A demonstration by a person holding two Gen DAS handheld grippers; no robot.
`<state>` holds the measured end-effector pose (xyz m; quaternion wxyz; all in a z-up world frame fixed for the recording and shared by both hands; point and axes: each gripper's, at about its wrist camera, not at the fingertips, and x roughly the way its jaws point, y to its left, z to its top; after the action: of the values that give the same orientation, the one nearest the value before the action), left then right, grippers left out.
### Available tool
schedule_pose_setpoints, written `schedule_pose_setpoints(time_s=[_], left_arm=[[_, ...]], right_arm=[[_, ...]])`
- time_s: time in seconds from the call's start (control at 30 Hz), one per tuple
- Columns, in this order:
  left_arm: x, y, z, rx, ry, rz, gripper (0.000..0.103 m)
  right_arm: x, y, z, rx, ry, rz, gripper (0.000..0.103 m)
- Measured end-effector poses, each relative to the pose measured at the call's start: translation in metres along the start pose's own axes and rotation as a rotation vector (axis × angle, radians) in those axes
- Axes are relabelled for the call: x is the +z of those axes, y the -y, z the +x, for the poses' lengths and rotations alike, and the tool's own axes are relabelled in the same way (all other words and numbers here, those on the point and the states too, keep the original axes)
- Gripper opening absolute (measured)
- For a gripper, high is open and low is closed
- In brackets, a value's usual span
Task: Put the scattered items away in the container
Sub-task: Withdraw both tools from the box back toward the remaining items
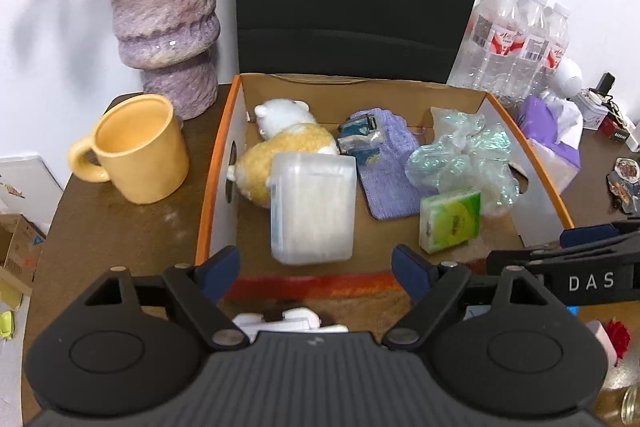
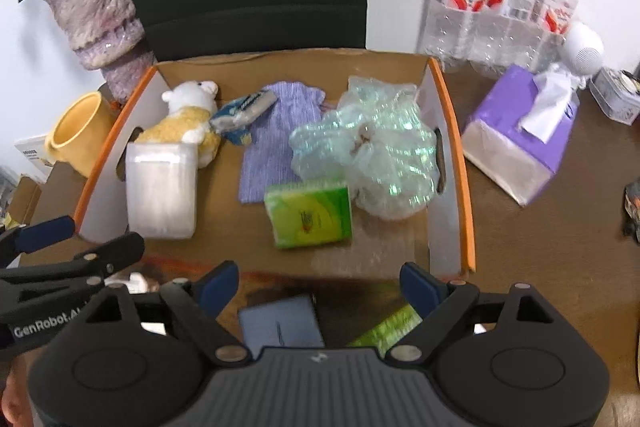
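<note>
Orange-rimmed box (image 2: 452, 131), green tissue pack (image 2: 308, 213), yellow mug (image 1: 138, 147)

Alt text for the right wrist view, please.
The open right gripper hangs, holding nothing, above the near edge of a cardboard box that holds a plush toy, a clear plastic case, a purple cloth, a green tissue pack and crumpled wrap.

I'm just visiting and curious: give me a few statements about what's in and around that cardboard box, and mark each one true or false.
1. The plush toy lies inside the cardboard box. True.
2. The yellow mug sits inside the box. False: it stands outside, by the box's left wall.
3. The left gripper grips the green tissue pack. False: its jaws are open and empty.
4. The purple tissue box stands outside the box. True.
5. The right gripper is open. True.
</note>
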<state>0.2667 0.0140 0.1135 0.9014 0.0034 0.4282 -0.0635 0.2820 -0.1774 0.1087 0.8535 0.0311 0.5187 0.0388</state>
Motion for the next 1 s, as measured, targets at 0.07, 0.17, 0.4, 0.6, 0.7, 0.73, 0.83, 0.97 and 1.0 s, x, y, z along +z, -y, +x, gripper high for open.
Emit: schedule_pose_setpoints(time_s=[0.07,0.17,0.4,0.6,0.7,0.73,0.83,0.97,1.0], left_arm=[[-0.004,0.002,-0.009,0.004,0.012,0.004,0.095],[-0.010,0.004,-0.023,-0.003,0.021,0.005,0.095],[-0.023,0.010,-0.047,-0.005,0.044,0.011,0.096],[-0.036,0.017,-0.061,0.002,0.066,0.002,0.096],[-0.042,0.020,-0.067,0.009,0.073,0.009,0.096],[-0.044,0.022,-0.070,0.009,0.079,0.009,0.096],[-0.053,0.025,-0.076,0.013,0.094,0.010,0.096],[-0.067,0.031,-0.083,0.038,0.114,0.020,0.096],[-0.072,0.033,-0.085,0.049,0.122,0.024,0.096]], right_arm=[[-0.007,-0.001,-0.008,0.006,0.008,0.001,0.087],[-0.017,-0.004,-0.021,0.000,0.028,-0.006,0.088],[-0.039,-0.003,-0.051,0.005,0.097,-0.004,0.088],[-0.054,0.001,-0.070,0.020,0.130,0.005,0.088],[-0.062,0.004,-0.074,0.032,0.133,0.015,0.088],[-0.065,0.004,-0.075,0.036,0.138,0.018,0.088],[-0.078,0.007,-0.081,0.052,0.161,0.026,0.088],[-0.099,0.007,-0.086,0.071,0.196,0.016,0.088],[-0.105,0.006,-0.087,0.070,0.201,0.013,0.088]])
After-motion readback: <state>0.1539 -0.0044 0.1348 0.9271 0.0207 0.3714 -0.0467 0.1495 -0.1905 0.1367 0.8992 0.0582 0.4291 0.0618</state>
